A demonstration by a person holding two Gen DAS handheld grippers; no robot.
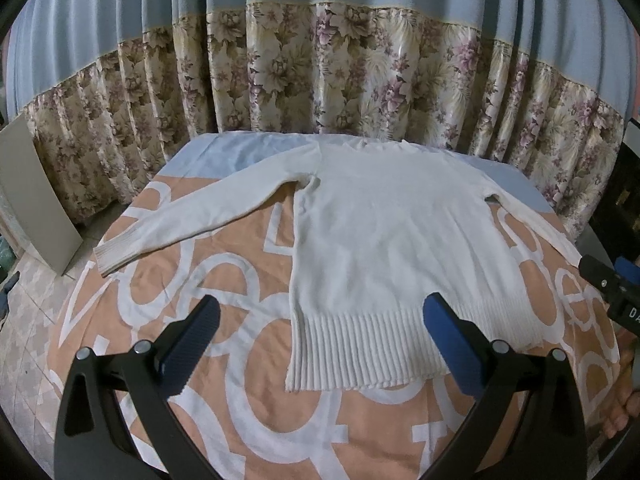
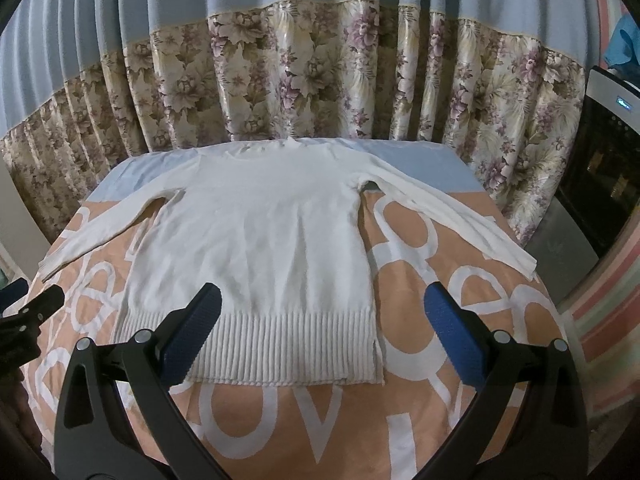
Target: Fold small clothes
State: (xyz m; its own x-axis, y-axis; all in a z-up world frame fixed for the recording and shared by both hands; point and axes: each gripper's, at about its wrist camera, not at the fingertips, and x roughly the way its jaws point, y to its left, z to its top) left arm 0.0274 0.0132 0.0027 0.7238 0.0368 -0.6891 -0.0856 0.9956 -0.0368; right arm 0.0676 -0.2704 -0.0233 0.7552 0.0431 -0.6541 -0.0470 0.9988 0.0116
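White sweater (image 1: 384,248) lies flat, sleeves spread, on the peach sheet (image 1: 248,400). Left gripper (image 1: 320,344) and right gripper (image 2: 322,340) hover near the ribbed hem (image 2: 280,348), jaws wide open, holding nothing.

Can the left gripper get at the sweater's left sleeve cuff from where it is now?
Probably yes: the left gripper is open, the cuff lies flat on the bedspread, and nothing lies between them.
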